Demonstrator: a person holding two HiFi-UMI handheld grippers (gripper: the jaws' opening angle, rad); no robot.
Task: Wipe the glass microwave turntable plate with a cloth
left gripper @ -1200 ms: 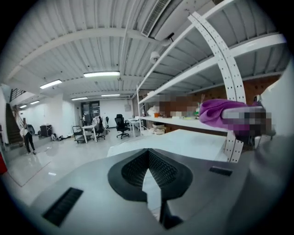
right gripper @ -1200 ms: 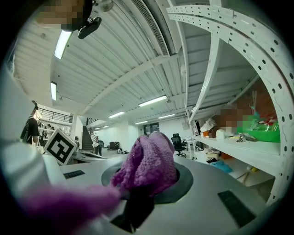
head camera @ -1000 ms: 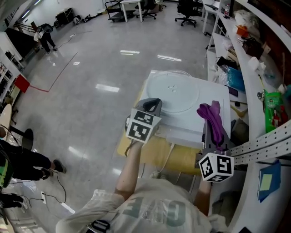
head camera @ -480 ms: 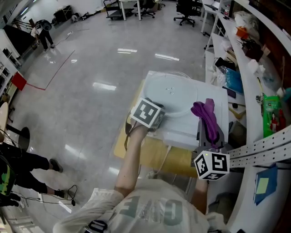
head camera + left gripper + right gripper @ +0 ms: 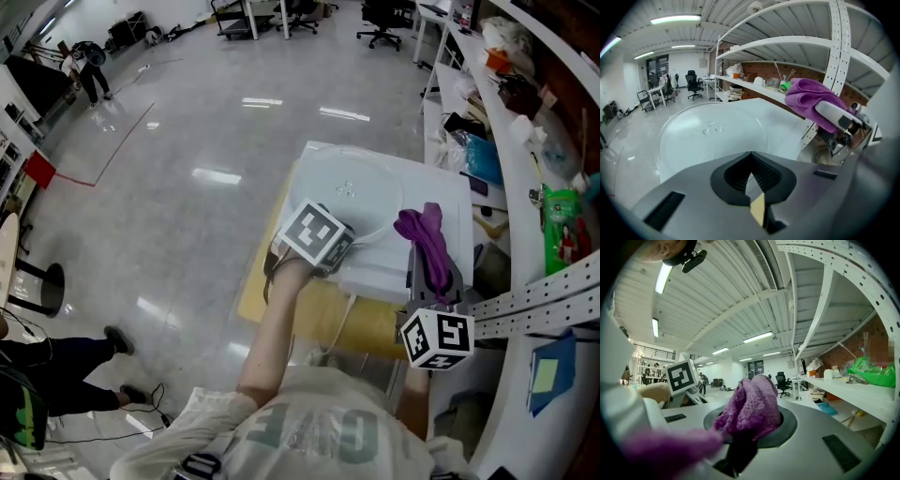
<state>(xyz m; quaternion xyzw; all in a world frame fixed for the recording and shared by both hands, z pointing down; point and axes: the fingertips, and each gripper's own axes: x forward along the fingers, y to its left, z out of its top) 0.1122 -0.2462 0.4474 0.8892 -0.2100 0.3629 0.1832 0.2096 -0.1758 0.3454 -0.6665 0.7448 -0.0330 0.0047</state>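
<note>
The round clear glass turntable plate [image 5: 352, 190] lies flat on a white box top [image 5: 441, 192]. My left gripper [image 5: 323, 217] hovers over the plate's near left rim, with its marker cube covering the jaws in the head view. Seen from the left gripper view, the left gripper [image 5: 752, 177] is shut on nothing and the plate [image 5: 710, 133] lies just ahead. My right gripper [image 5: 433, 272] stands to the right of the plate, shut on a purple cloth [image 5: 424, 236] that bunches above its jaws. The right gripper view shows that cloth [image 5: 752, 408] filling the jaws.
White shelves [image 5: 511, 141] run along the right with a blue bag [image 5: 480, 159], a green packet [image 5: 562, 225] and other clutter. A perforated white post [image 5: 548, 298] crosses near my right gripper. A yellow surface [image 5: 314, 314] lies below the white box. The grey floor [image 5: 187, 187] stretches left.
My left gripper has moved forward and right, from short of the box to over the plate's near rim. The right gripper with the cloth has shifted slightly left.
</note>
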